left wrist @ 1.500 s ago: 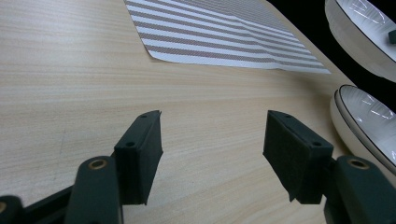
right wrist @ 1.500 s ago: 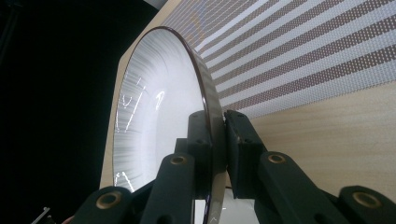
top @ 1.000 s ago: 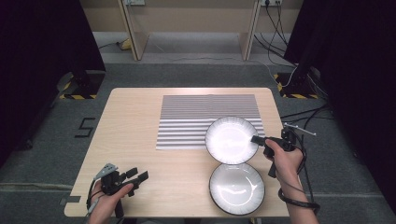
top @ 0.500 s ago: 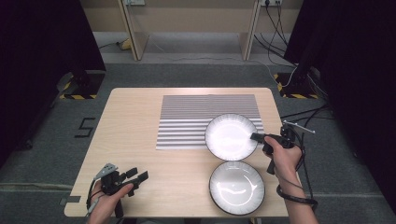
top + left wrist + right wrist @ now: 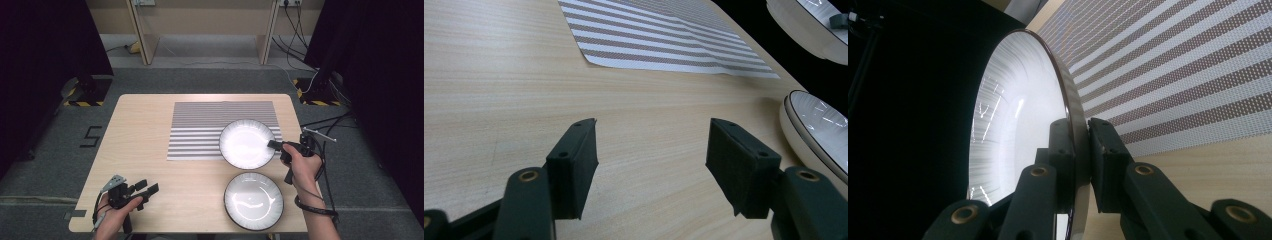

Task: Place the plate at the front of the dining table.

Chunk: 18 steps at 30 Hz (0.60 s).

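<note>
- R gripper clamped on right rim of far white plate; one jaw inside the rim, one outside, per right gripper view.
- Far plate sits partly on striped placemat, its right edge past the mat; can't tell whether it's lifted off the mat.
- 2nd white plate flat on bare wooden table, just near side of the held one, apart from it.
- L gripper at near-left table corner, jaws spread wide, nothing between them, low over bare wood.
</note>
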### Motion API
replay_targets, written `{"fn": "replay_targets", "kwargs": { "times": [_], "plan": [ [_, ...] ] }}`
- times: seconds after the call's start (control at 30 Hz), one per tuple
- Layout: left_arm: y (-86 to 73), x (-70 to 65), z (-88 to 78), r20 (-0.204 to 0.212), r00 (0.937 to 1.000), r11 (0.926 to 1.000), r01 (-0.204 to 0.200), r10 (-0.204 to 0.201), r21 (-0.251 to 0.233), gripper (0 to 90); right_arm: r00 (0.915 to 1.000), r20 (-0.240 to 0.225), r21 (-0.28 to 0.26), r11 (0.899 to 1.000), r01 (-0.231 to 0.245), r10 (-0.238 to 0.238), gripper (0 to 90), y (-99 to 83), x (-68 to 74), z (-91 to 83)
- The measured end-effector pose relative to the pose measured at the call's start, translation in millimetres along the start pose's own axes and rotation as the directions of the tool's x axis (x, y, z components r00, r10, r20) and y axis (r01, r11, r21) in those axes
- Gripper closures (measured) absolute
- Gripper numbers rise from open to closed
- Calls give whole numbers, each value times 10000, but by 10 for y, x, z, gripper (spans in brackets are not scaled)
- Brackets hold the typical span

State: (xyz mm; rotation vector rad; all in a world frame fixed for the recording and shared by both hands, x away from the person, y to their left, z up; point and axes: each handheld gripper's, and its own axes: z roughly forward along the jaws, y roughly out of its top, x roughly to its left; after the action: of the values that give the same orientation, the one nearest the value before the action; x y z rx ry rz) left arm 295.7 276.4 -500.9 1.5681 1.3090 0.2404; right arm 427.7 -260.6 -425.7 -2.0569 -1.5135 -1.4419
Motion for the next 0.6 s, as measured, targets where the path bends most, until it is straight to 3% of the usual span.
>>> {"fn": "replay_targets", "kwargs": {
  "times": [0.6],
  "plan": [
    [-6, 7, 4, -4, 10000, 10000, 0, 0, 16, 366, 9999, -62, -206, 9997, -100, 99, 812, 102, 55, 52]
  ]
}}
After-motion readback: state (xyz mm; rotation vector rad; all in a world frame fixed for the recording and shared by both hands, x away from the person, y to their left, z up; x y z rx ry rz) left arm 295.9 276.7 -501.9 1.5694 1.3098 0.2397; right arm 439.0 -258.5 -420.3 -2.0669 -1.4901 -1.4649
